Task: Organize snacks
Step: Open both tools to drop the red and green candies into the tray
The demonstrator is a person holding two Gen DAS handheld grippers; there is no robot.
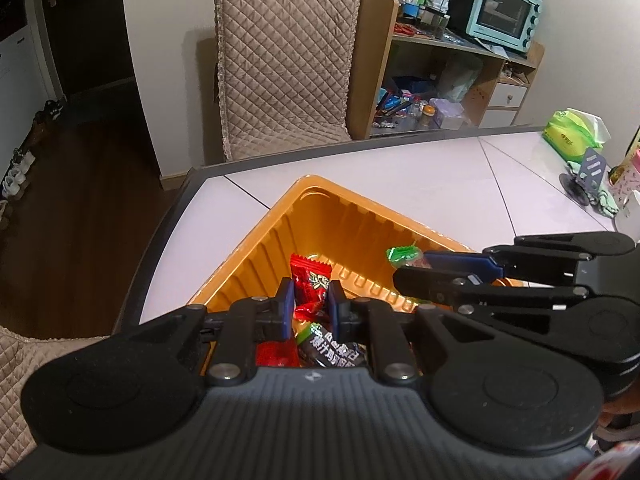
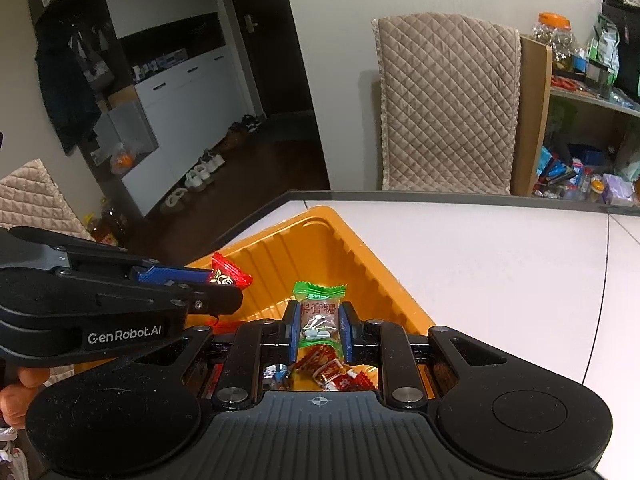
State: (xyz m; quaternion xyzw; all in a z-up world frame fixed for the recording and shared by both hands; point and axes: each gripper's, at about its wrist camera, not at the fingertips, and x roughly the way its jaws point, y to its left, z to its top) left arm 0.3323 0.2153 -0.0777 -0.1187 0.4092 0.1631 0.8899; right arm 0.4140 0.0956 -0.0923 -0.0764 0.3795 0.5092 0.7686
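Snacks (image 1: 320,344) in tray (image 1: 280,232) half-hidden behind tongs (image 1: 310,296)

A white table (image 1: 420,172) with a grey rim stands on dark wood flooring (image 1: 80,200), a quilted beige chair (image 1: 284,60) behind it against a pale wall. Beside the chair, a wooden shelf unit (image 1: 452,80) holds clutter and a light-blue toaster oven (image 1: 506,12). Shoes (image 2: 200,172) line the floor below white cabinets (image 2: 184,92), near what seems a dark doorway (image 2: 264,40).

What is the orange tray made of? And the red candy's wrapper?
The orange tray looks like thin moulded plastic: glossy, with ribbed walls that catch the light. The red candy, pinched in the left gripper, seems wrapped in shiny plastic film or foil, crinkled with zigzag-cut ends.
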